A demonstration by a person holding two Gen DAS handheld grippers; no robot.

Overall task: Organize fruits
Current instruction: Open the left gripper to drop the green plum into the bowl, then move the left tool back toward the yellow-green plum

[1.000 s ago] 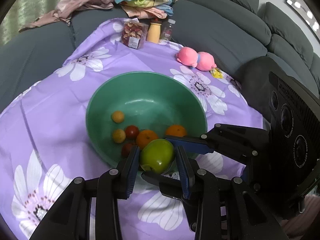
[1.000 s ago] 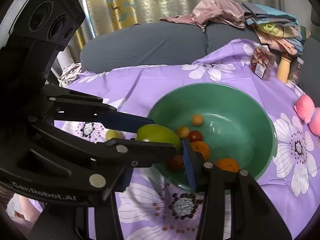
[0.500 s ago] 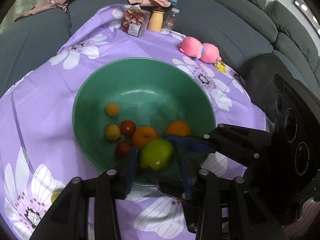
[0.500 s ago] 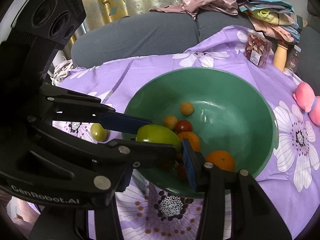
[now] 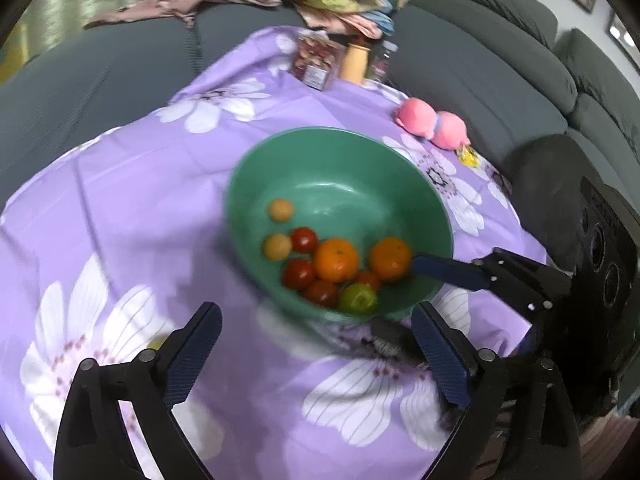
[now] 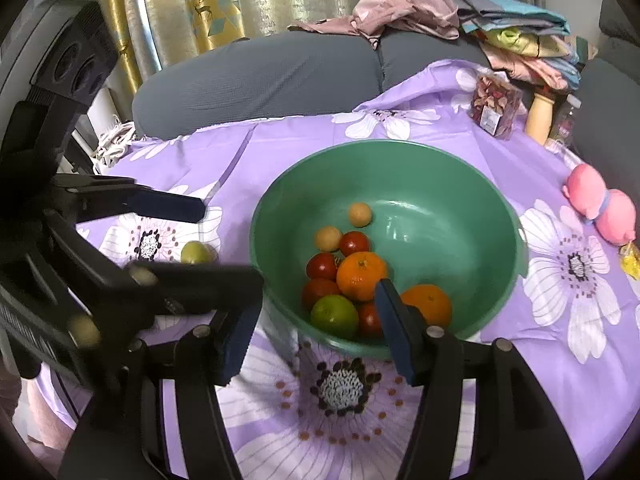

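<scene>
A green bowl (image 5: pixel 336 132) (image 6: pixel 384 144) stands on the purple floral cloth and holds two oranges (image 5: pixel 335 260), several red tomatoes (image 6: pixel 322 266) and two small yellow fruits (image 5: pixel 281 210). A green apple (image 5: pixel 358 298) (image 6: pixel 334 316) lies at the bowl's near side among them. My left gripper (image 5: pixel 316 344) hovers before the bowl, its jaws opening wide with nothing between them. My right gripper (image 6: pixel 316 300) is at the near rim. Its jaws are opening too, and the apple sits beyond them untouched. A small green fruit (image 6: pixel 195 252) rests on the cloth left of the bowl.
A pink plush toy (image 5: pixel 434 126) (image 6: pixel 600 204) lies right of the bowl. A clear snack packet (image 6: pixel 494 110) and a yellow bottle (image 6: pixel 540 116) stand at the cloth's far edge. A grey sofa (image 6: pixel 280 72) with piled clothes (image 6: pixel 404 8) wraps around the back and right.
The left gripper let go of the green apple, which now lies in the bowl. Its jaws spread wide and it drew back. The right gripper's jaws widened.
</scene>
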